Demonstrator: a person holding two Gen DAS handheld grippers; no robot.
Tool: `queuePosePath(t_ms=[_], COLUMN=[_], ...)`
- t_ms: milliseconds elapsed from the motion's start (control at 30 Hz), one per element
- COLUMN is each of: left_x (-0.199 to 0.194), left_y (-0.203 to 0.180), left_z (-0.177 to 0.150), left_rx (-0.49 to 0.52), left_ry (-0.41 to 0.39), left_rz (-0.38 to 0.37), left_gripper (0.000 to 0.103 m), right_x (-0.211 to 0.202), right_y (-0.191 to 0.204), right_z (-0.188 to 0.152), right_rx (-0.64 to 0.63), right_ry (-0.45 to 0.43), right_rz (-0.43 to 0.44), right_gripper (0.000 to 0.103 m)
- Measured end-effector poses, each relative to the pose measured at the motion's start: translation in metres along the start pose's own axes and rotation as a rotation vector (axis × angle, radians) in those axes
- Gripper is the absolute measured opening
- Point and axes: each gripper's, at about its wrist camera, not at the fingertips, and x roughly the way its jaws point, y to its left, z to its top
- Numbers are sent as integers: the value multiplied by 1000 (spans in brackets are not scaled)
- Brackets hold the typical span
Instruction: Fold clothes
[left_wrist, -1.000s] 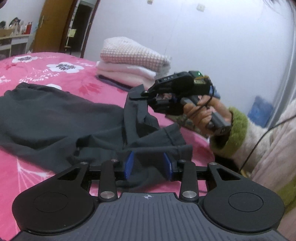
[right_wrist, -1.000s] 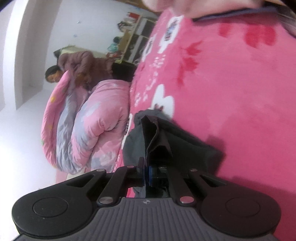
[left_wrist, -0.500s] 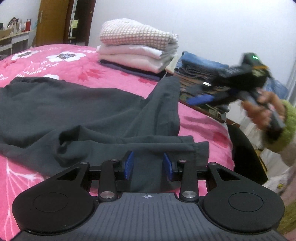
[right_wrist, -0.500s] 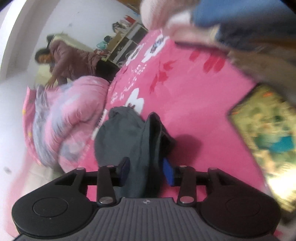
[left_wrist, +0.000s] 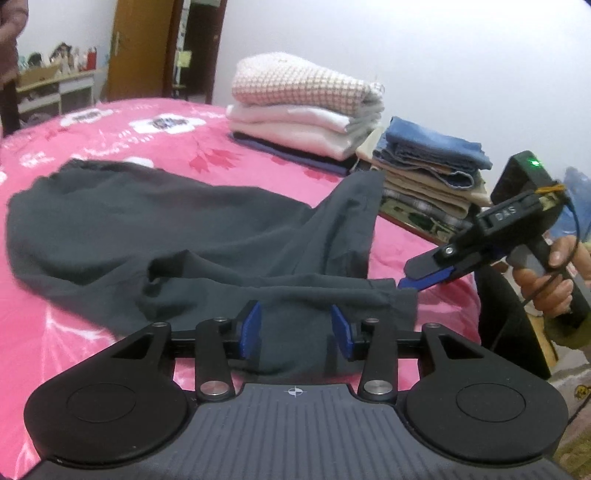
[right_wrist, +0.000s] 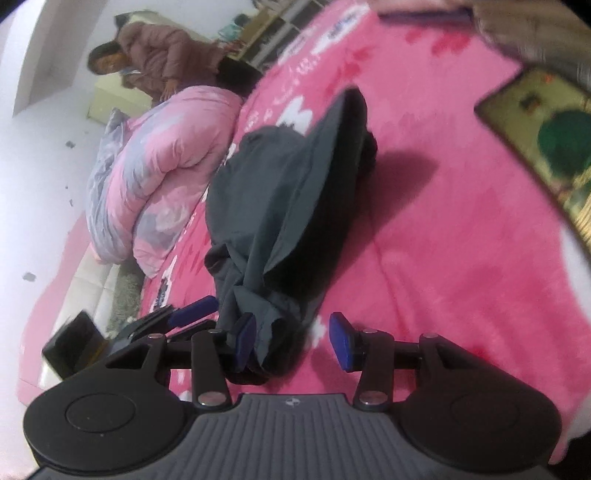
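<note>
A dark grey garment (left_wrist: 155, 225) lies spread on the pink floral bedspread (left_wrist: 110, 136), one part folded over toward me. My left gripper (left_wrist: 295, 326) is open, its blue pads either side of the garment's near hem, which lies between them. My right gripper (left_wrist: 410, 278) shows at the right of the left wrist view, tips at the hem's right corner. In the right wrist view the right gripper (right_wrist: 291, 339) is open, with the garment (right_wrist: 280, 192) bunched against its left pad (right_wrist: 245, 338).
Folded pink and white clothes (left_wrist: 303, 107) are stacked at the bed's far side, with folded jeans and other clothes (left_wrist: 428, 166) beside them. A rolled pink quilt (right_wrist: 162, 177) lies on the bed, and a person (right_wrist: 155, 59) stands behind it.
My right gripper opened, letting go of the raised garment part, which dropped flat. It then came down to the hem's right corner. My left gripper stayed open at the hem.
</note>
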Motion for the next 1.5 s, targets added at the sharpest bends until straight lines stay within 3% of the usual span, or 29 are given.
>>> queuePosePath(t_ms=[100,200,300,400,600,933,1200,1300,1367,1433,1500], left_x=[-16,-22,-9,9,30,42,53,54,54,50,46], left_y=[-14,-37,-60,-74,-79,-75,-78,-80,-80,-78,-74], left_z=[-8,-16,-22,-28,-27,-24,-28,-27,-26,-23,-19], left_rx=[21,119,253,319,365,419,442,437,428,412,394], left_ry=[-22,-3,51,91,74,57,56,48,48,46,44], left_rz=[25,6,1,6,42,64,103,114,103,83,54], left_gripper=[43,43,43,43,49,57,62,59,47,33,27], right_x=[-3,-8,-7,1,17,15,42,44,44,46,46], right_y=[7,6,-3,-9,-9,-9,-1,6,5,1,-5], right_z=[-8,-14,-10,2,16,12,25,22,19,16,12], right_rx=[-61,-82,-46,-12,7,10,-44,-80,-73,-29,20], right_ry=[24,22,4,-25,-32,-13,-9,1,9,30,35], right_rz=[8,0,-12,-10,8,16,-11,-43,-49,-35,-9], right_gripper=[49,49,49,50,65,67,68,59,44,14,8])
